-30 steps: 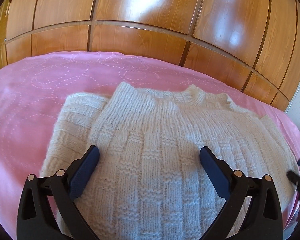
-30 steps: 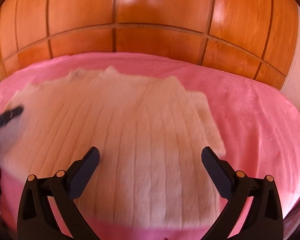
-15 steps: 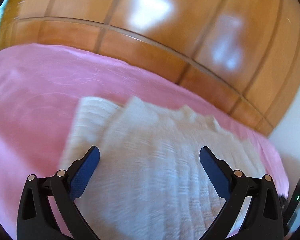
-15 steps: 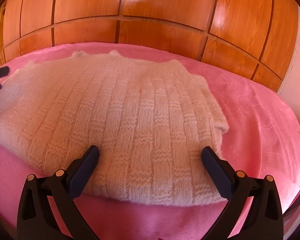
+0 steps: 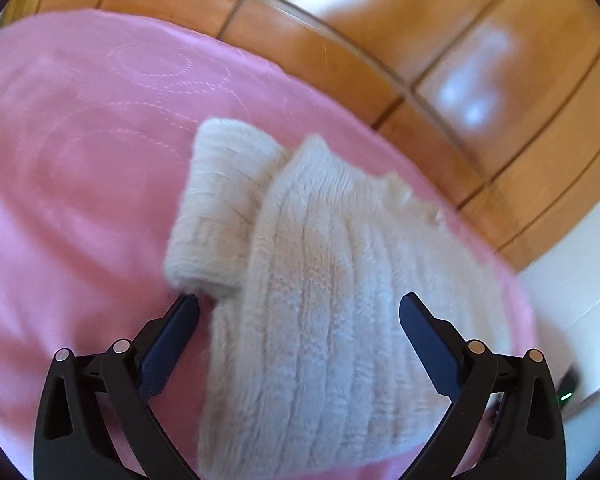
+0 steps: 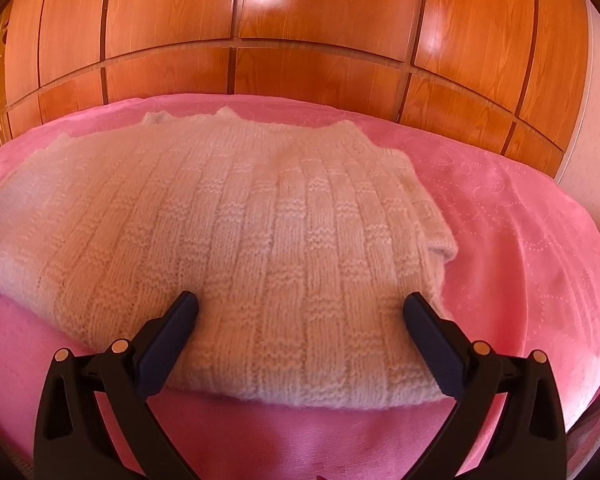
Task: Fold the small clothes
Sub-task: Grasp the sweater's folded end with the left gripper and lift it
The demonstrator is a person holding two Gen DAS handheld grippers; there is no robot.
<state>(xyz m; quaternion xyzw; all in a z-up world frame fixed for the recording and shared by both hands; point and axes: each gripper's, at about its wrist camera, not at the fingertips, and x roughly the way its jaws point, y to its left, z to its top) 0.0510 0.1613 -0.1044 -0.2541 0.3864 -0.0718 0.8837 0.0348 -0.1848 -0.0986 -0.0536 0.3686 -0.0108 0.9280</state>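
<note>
Right now the white knitted sweater lies flat on the pink bedspread, straight ahead of both tools. The right gripper is spread wide and holds nothing; its tips sit over the near hem. The left gripper is wide too, by the folded sleeve. The sweater stretches sideways between them, so each seems close to its own end.

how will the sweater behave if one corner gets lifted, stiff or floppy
Probably floppy: the sweater is a thick knit lying in soft folds on the bedspread, so a lifted corner would likely drape and drag the rest. It looks bulky but light. The fuzzy yarn should grip, not slip, and may snag.
</note>
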